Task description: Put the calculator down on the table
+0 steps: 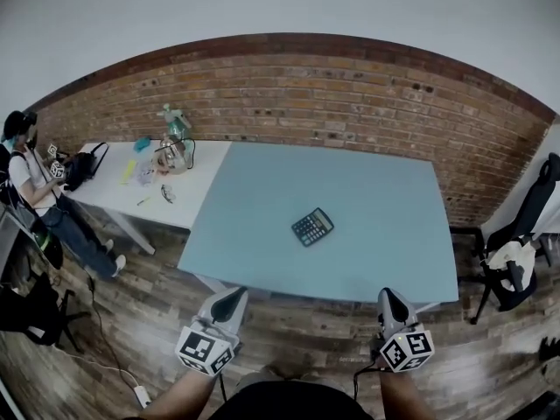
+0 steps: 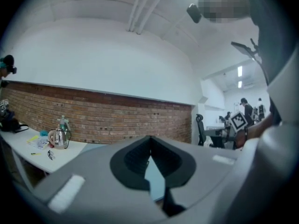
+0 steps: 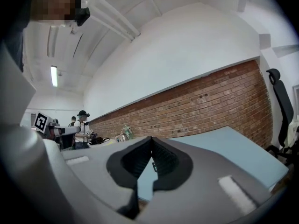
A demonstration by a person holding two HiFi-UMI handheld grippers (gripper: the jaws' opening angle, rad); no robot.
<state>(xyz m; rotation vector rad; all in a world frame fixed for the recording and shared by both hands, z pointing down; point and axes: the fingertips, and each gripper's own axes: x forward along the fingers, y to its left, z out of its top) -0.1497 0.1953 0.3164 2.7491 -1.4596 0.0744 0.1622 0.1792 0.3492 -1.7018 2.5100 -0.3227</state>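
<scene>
A small dark calculator with rows of buttons lies flat on the big light blue desk. It sits near the middle of the desk, a bit closer to the front edge, and it is turned a little crooked. Nothing touches it.

The grey left tool is off the desk, just past the front edge near the front left corner. Its two jaws are pressed together with nothing in them. The grey right tool is just past the front edge too, toward the front right corner. Its jaws are also pressed together and hold nothing. Both tools are well apart from the calculator and sit over the brown wooden floor.

A long white desk touches the blue desk's left edge. A red brick wall runs along the back edge.
</scene>
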